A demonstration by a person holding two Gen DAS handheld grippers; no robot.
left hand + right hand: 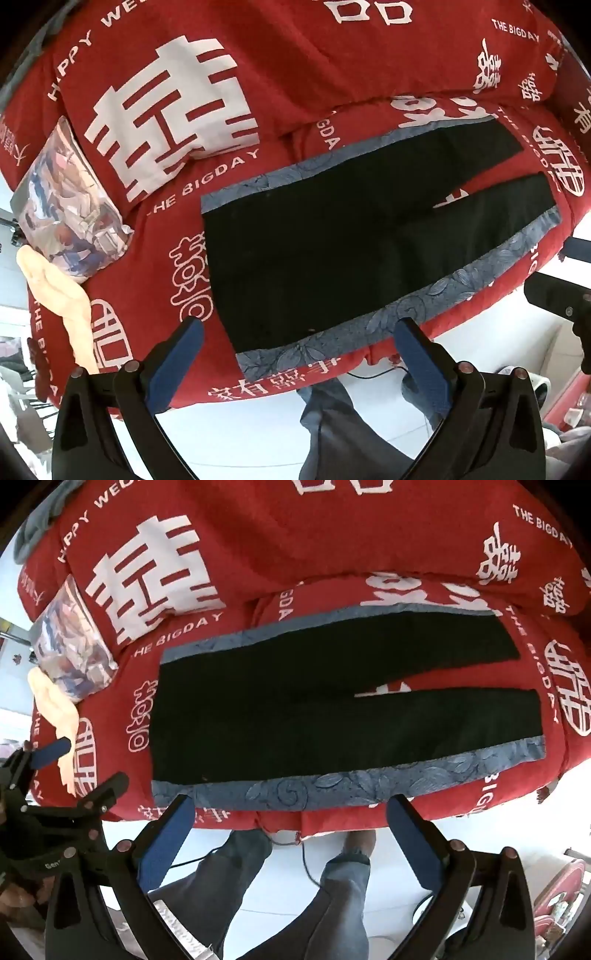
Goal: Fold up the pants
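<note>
two open claws hover over black pants spread flat on a red bed.

nearest, the left claw [299, 363] and the right claw [291, 836] are both spread wide with nothing in them, held above the person's legs [332, 893] on the white floor [399, 871], just off the bed's near edge. next, the black pants [295, 716] lie flat on the red bed cover [229, 812], with a blue-grey flowery stripe [332, 786] down each outer side. the waist is at the left and the two legs split toward the right. further left, a small picture pillow [70, 199] touches a pale yellow soft thing [66, 295]. at the back, a big red pillow [221, 81] with white writing rests.
</note>
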